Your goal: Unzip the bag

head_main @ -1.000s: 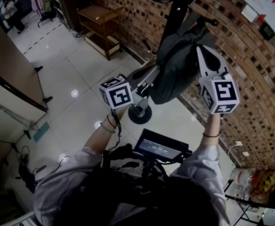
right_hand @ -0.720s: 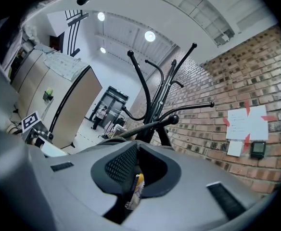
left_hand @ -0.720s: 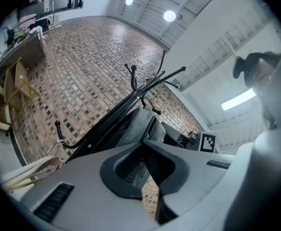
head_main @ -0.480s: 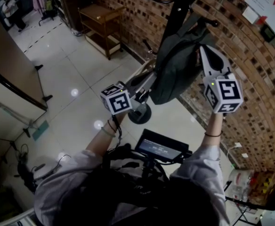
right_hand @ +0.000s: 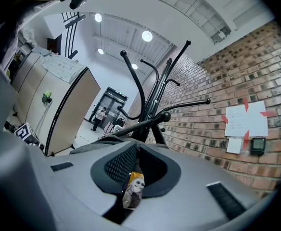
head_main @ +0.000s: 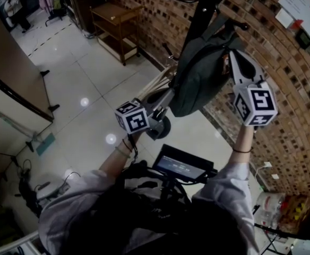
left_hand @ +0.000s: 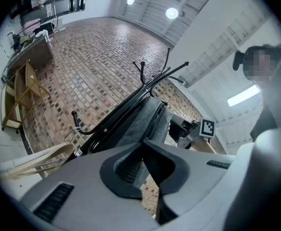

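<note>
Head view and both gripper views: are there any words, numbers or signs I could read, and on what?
No text is legible anywhere.
Papers on the brick wall: print too small to read.
Screen at the person's chest: lines of text, blurred.
Marker cubes: black-and-white square patterns, no letters.
Small tag: a picture, no readable words.

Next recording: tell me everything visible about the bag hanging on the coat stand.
The bag is dark grey soft fabric, sagging as it hangs from a black coat stand beside a brick wall, above the stand's base. The left gripper, shut, meets its lower left edge; whether it pinches fabric is unclear. The right gripper is at its upper right side; its jaws, which have just been opening slightly, hold a small yellow tag, seemingly the zipper pull.
</note>
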`<state>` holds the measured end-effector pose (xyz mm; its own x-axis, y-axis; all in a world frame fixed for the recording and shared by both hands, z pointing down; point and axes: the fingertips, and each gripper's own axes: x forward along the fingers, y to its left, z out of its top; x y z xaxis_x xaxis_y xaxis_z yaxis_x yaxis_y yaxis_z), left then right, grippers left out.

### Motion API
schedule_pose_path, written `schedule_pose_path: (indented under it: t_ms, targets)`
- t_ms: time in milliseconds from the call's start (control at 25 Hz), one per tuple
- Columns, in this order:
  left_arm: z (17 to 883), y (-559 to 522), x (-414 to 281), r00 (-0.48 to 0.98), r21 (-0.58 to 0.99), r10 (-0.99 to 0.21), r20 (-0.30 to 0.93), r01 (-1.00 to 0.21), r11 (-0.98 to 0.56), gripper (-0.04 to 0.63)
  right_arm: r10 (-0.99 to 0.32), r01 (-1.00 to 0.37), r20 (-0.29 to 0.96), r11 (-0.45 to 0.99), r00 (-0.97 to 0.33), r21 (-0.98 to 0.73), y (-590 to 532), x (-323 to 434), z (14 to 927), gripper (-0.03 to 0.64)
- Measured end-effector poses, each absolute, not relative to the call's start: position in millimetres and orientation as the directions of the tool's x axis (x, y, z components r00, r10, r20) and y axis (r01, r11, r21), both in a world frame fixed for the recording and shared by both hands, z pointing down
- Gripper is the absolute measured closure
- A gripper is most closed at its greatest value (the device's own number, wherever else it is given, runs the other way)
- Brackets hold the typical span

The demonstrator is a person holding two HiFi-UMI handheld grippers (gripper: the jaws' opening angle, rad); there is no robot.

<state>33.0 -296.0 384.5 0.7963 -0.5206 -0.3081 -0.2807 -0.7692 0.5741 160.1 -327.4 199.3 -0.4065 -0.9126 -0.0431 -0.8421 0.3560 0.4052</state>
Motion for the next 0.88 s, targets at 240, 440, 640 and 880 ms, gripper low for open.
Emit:
schedule_pose_path:
  t_ms: [240, 440, 640, 880]
  targets:
    - [406.5, -293.9, 33.7, 0.792, 0.592, -0.545, -0.274, -0.308, -0.745, 0.588, -0.912, -0.848, -0.050, 0.356, -0.406, 0.393, -329.1, 164.1, 200.7, 0.597]
    - [417.1, -293.9, 36.6, 0.793, 0.588, -0.551, -0.259, -0.323, -0.742, 0.588, -0.915, -0.857, -0.053, 0.354, -0.401, 0.375, -332.3, 168.8, 200.1, 0.596]
    - [435.9, -291.5, 41.3, 0.791, 0.609, -0.563, -0.240, -0.329, -0.722, 0.588, -0.913, -0.866, -0.058, 0.361, -0.403, 0.347, -333.7, 172.7, 200.3, 0.595]
    - [449.8, -290.0, 44.1, 0.796, 0.601, -0.570, -0.205, -0.357, -0.715, 0.588, -0.911, -0.870, -0.062, 0.368, -0.409, 0.329, -333.6, 173.9, 196.7, 0.594]
